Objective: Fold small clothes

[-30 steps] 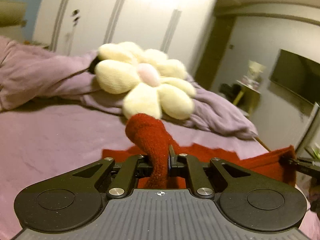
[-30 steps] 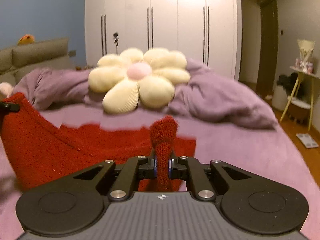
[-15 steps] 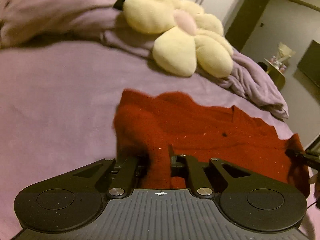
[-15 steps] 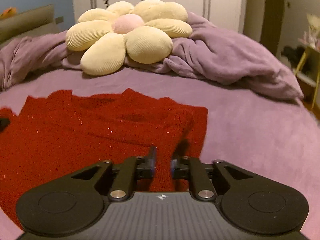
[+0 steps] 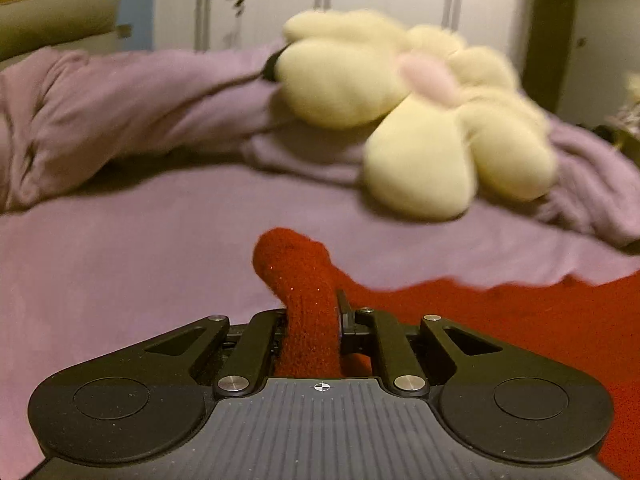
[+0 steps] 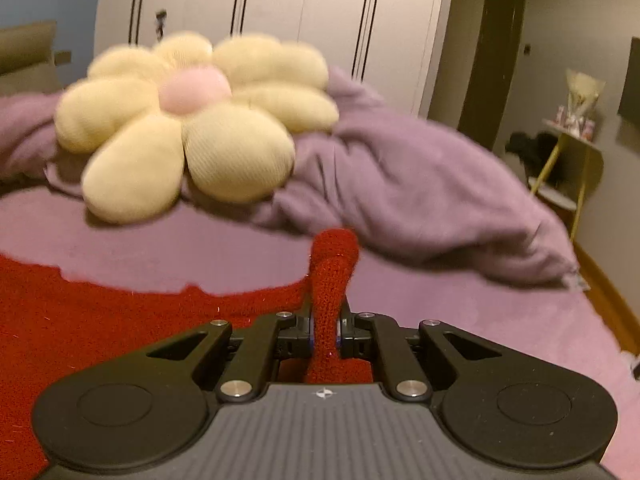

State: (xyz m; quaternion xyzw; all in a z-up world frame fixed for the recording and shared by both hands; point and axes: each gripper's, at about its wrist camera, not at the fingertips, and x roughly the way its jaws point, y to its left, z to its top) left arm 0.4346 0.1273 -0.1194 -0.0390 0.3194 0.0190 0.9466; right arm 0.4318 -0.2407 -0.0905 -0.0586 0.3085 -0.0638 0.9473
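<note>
A red knitted garment point(image 5: 520, 312) hangs stretched between my two grippers above the purple bed. My left gripper point(image 5: 310, 320) is shut on one corner of it, and a bunched red fold sticks up between the fingers. My right gripper point(image 6: 325, 320) is shut on the other corner, with a red fold point(image 6: 332, 264) sticking up there too. The rest of the garment point(image 6: 100, 320) spreads to the left in the right wrist view.
A cream flower-shaped cushion point(image 6: 192, 128) lies on a crumpled purple blanket point(image 6: 400, 176) at the far side of the bed point(image 5: 120, 264). White wardrobes point(image 6: 280, 12) stand behind. A small yellow-legged side table point(image 6: 568, 152) stands at the right by the wall.
Half a second ago the garment lay low and spread on the bed, with the right jaws parted. Now both grippers are tilted up, the right is shut on the cloth, and the garment is lifted.
</note>
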